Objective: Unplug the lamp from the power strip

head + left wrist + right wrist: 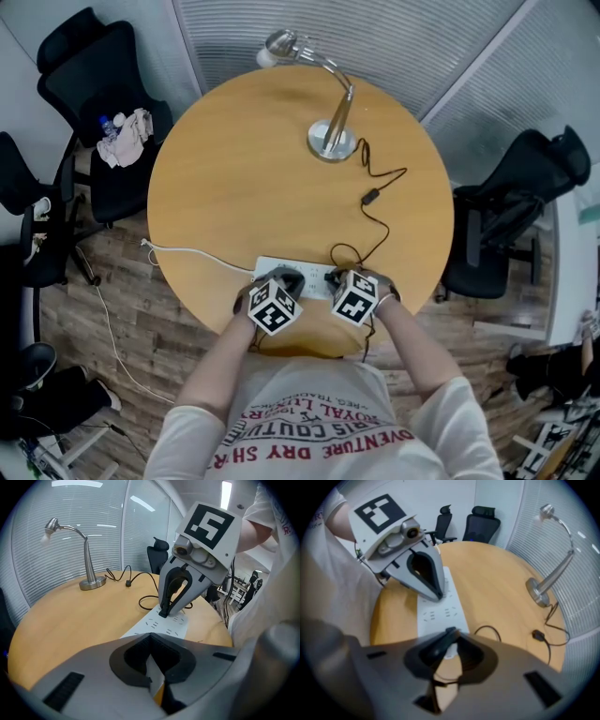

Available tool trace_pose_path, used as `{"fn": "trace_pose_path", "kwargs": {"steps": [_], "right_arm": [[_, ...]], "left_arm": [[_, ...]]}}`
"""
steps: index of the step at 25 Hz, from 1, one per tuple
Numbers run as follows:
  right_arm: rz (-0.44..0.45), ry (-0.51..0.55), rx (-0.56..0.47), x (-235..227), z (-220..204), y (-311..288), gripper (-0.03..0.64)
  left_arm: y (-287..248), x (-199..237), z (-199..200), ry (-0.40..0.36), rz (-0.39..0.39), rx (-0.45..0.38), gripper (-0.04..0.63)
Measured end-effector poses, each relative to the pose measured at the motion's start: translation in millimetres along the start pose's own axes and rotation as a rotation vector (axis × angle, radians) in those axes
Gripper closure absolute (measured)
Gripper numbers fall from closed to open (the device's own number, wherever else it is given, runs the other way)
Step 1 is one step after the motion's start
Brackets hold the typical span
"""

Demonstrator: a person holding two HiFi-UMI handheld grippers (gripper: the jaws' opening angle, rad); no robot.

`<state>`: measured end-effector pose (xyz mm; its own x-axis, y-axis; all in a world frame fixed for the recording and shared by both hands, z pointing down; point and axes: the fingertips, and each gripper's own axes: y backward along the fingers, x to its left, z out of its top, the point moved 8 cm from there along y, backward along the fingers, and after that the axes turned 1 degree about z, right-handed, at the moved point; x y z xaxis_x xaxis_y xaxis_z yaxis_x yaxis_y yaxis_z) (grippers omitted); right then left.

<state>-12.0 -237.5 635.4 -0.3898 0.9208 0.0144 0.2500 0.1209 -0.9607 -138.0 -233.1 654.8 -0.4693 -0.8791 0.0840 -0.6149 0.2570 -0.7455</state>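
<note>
The silver desk lamp [333,139] stands at the far side of the round wooden table [234,178]. Its black cord [373,197] runs to the white power strip [311,274] at the near edge. My right gripper [340,278] stands over the strip's right end, shut on the black plug [442,642]. In the left gripper view, the right gripper [164,612] has its tips converged at the socket. My left gripper [286,278] is shut, its tips pressing down on the strip [440,613]. In the right gripper view the left gripper [436,594] rests on the strip's far half.
The strip's white cable [187,251] drops off the table's left edge to the wood floor. Black office chairs stand at the left [98,89] and right [520,211]. Slatted blinds [403,37] lie behind the lamp. The cord's inline switch [539,634] lies mid-table.
</note>
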Motion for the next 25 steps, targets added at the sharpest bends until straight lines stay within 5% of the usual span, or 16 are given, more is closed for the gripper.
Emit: {"fn": "trace_pose_path", "kwargs": {"steps": [15, 25], "right_arm": [[-0.03, 0.013, 0.048, 7.3, 4.5, 5.2, 0.545], [-0.029, -0.034, 0.087, 14.7, 2.6, 6.8, 0.548]], "left_arm": [[-2.5, 8.2, 4.0, 0.146, -0.026, 0.021, 0.569], [-6.9, -4.6, 5.8, 0.058, 0.078, 0.008, 0.569]]}}
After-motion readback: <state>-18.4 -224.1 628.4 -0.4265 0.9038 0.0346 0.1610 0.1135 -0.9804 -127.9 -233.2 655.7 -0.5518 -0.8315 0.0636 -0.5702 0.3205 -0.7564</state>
